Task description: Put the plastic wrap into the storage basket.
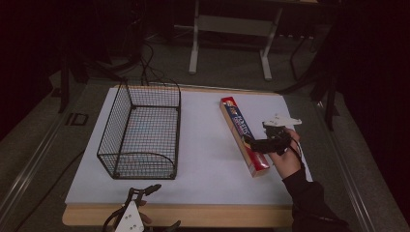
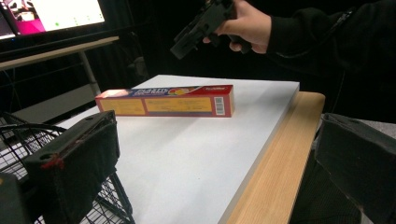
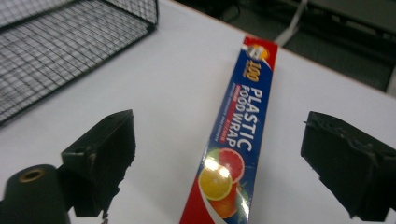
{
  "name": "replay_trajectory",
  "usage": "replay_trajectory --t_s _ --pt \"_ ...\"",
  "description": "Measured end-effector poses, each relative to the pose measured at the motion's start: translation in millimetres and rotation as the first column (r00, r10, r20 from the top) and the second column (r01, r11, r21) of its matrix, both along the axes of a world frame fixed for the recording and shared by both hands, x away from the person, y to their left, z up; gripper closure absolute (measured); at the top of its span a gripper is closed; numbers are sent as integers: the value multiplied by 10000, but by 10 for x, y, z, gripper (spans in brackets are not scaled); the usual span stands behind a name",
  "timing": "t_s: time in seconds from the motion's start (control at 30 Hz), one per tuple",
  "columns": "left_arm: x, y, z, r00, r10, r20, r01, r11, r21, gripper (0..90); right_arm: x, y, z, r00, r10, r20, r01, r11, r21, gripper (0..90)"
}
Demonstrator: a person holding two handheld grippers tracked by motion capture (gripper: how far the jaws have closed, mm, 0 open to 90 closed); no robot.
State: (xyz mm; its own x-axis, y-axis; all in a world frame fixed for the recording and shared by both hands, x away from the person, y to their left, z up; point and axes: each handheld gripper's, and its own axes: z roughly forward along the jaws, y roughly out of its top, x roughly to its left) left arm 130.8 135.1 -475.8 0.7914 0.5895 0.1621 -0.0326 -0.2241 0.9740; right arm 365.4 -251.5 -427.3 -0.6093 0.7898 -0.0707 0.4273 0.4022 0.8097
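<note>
While the right gripper (image 3: 219,163) hovers over the plastic-wrap box (image 3: 236,140) — fingers apart — the left gripper (image 2: 215,168) idles, spread too.

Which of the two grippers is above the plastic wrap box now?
The right gripper, jaws open astride the plastic wrap box. The left gripper sits at the near table edge, by the wire basket.

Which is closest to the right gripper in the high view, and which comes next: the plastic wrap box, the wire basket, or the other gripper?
1. Plastic wrap box: right under the right gripper, on the table's right side.
2. Wire basket: across the white board, on the left.
3. Left gripper: at the near edge, bottom left. Slightly farther than the basket.
</note>
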Motion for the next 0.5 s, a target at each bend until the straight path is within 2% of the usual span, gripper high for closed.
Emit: replay_trajectory --t_s 0.07,0.17,0.37,0.5 --pt "0 0 -1 10000 -4 -1 4 10000 -21 4 60 6 -16 9996 -42 -266 46 9999 131 97" --pt "0 1 0 10000 -19 -3 19 10000 -38 4 146 27 -42 9985 -189 -518 194 9998 83 97" --pt "-1 1 0 10000 -37 -10 37 10000 -33 4 310 96 -105 9946 -430 -946 408 9989 -243 97" --pt "0 0 -3 10000 -56 -38 56 10000 -10 4 424 126 -150 9903 -581 -1262 552 9981 -258 97"
